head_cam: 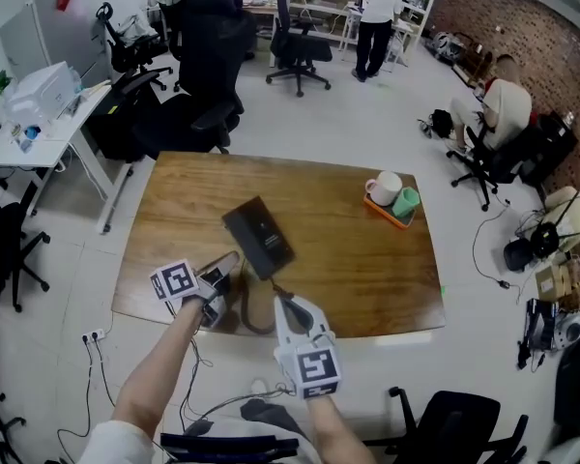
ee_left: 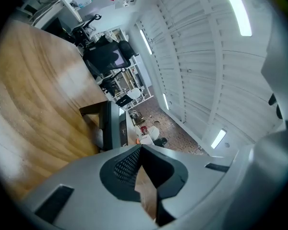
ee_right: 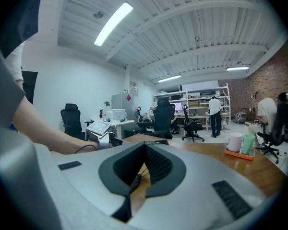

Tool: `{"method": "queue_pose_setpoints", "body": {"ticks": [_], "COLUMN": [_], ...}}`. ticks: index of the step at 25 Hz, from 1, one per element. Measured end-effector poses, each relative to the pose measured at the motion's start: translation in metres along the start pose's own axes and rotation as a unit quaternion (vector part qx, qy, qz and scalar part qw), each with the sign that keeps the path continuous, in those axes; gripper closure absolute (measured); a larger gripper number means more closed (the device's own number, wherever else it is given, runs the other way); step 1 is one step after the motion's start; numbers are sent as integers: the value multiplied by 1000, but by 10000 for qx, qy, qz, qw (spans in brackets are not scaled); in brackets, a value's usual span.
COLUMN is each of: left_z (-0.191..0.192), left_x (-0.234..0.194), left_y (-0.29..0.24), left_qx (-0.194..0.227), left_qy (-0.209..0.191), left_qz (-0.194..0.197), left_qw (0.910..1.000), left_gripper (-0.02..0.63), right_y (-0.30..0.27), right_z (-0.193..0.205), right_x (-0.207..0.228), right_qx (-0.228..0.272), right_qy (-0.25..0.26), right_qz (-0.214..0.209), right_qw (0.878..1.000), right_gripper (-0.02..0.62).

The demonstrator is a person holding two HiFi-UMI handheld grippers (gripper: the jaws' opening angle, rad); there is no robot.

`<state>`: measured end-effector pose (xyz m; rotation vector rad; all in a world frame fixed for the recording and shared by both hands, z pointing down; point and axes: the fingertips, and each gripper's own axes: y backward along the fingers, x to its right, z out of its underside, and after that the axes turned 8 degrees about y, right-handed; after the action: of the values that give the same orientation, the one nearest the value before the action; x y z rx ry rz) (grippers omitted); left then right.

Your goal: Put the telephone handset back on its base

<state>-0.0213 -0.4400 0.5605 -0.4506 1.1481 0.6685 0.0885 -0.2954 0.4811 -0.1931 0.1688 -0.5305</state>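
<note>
The black telephone base (head_cam: 259, 237) lies flat in the middle of the wooden table (head_cam: 367, 269). I cannot tell a handset apart from it. A dark coiled cord (head_cam: 252, 321) loops from its near end between my grippers. My left gripper (head_cam: 230, 262) is turned on its side just left of the base, with its jaws shut and nothing between them (ee_left: 142, 148). That view shows the base (ee_left: 109, 125) edge-on a little ahead. My right gripper (head_cam: 282, 303) points at the base's near end. Its jaws are shut (ee_right: 145, 145), and the cord (ee_right: 133, 182) runs under them.
An orange tray (head_cam: 389, 213) with a white mug (head_cam: 383, 188) and a green cup stands at the table's far right. Black office chairs (head_cam: 208, 56) and a white desk (head_cam: 39, 133) stand beyond the far edge. People are at the back and right. Cables lie on the floor near me.
</note>
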Motion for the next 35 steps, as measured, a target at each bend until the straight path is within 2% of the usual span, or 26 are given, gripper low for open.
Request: {"method": "queue_pose_setpoints", "body": {"ticks": [3,6,8,12,15,18,23,26,30,35], "left_z": [9,14,17,28,36,45,67,80,105,135], "left_x": [26,58,76,116,131,147,191,212,238,250], "left_y": [7,21,33,54,75,97,141,168,203,247], "left_qx": [-167,-146,-139,-202,-339,-412,-222,-116,-121,-187], "left_qy": [81,46,-176,-610,-1168,-1862,-2974,-3323,-3837,-4195], "left_qz": [243,447,426,870,853,849,1029,1133,1233,1284], "left_qw": [9995,9989,9988,9941,9889,9780,9489,9363,9151,8984], "left_gripper": [623,623,623,621,617,612,614,614,614,614], "right_y": [7,14,20,34,41,49,72,91,121,151], "right_z": [-9,-15,-18,-21,-32,-40,-49,-56,-60,-60], "right_x": [-10,-21,-29,-48,-65,-83,-113,-131,-152,-189], "right_qx": [90,142,160,201,278,317,389,475,611,614], "right_qy": [-44,-56,-41,2,84,141,294,369,428,534], "right_qz": [71,133,140,137,155,135,137,160,282,278], "right_qw": [9999,9998,9998,9997,9995,9993,9987,9981,9968,9963], "right_gripper": [597,597,597,597,597,597,597,597,597,597]}}
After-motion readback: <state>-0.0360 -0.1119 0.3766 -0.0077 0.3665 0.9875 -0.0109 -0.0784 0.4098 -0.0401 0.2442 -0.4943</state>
